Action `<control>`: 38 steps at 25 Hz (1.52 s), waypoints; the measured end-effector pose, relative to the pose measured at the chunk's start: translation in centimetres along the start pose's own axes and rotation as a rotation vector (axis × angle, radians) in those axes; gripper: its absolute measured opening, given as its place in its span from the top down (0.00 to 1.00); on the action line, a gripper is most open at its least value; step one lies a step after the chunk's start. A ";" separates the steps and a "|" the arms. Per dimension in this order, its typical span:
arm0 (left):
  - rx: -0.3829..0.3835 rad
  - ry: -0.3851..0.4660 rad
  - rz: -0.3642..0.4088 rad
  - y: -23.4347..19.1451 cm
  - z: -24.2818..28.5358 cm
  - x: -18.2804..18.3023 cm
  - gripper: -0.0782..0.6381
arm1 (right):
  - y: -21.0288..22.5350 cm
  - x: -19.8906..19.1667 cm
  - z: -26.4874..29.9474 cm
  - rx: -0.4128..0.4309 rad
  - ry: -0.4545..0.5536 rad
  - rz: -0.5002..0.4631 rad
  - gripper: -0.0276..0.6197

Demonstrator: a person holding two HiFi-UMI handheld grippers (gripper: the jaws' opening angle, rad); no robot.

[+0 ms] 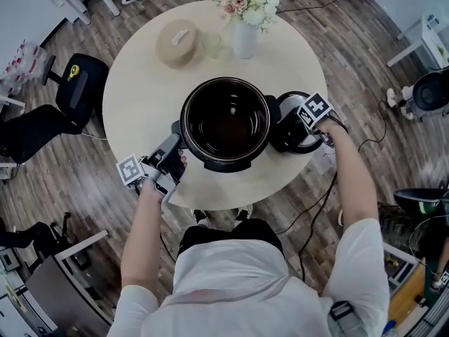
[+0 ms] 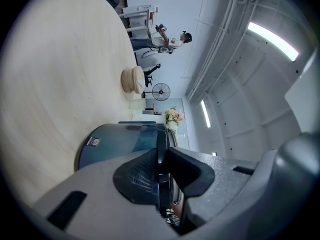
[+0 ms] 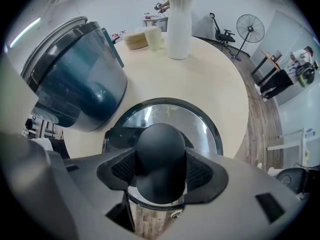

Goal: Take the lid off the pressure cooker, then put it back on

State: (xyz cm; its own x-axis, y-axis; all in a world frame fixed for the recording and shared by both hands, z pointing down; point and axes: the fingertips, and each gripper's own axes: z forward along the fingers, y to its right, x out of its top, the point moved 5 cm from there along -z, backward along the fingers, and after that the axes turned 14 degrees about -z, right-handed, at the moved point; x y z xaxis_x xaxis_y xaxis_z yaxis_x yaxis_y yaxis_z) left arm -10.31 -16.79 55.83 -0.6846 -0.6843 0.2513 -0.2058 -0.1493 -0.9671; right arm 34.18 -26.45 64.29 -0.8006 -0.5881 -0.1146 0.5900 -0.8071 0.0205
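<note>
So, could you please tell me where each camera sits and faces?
Head view: on the person's head, facing steeply down at table, cooker and lid; arms, left gripper and right gripper show.
Left gripper view: on the left gripper, facing level across the table; its jaws clamp the cooker's handle.
Right gripper view: on the right gripper, facing down at the lid; its jaws grip the knob.
Shared: cooker and vase, in all three.

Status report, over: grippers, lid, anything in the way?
Left hand-held gripper clamped on cooker side handle. Right hand-held gripper closed on knob; lid off, on table right of open cooker. Nothing over cooker mouth.
</note>
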 end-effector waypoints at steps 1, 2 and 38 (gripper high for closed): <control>0.002 -0.001 0.001 0.0 0.0 0.0 0.79 | 0.0 0.0 0.0 -0.002 0.001 0.004 0.52; 0.005 -0.004 0.003 0.0 0.0 0.0 0.79 | 0.0 0.0 0.0 -0.004 0.004 0.011 0.53; -0.035 -0.045 0.010 0.0 -0.2 0.3 0.79 | -12.1 16.6 -29.1 -0.082 0.048 -0.515 0.53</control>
State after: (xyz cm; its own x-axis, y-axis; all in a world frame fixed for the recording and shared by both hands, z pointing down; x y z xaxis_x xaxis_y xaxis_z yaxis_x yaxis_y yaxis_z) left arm -10.70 -16.83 55.95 -0.6544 -0.7173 0.2391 -0.2239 -0.1183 -0.9674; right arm 16.80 -24.98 33.27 -0.9845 -0.1115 -0.1351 0.1289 -0.9834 -0.1279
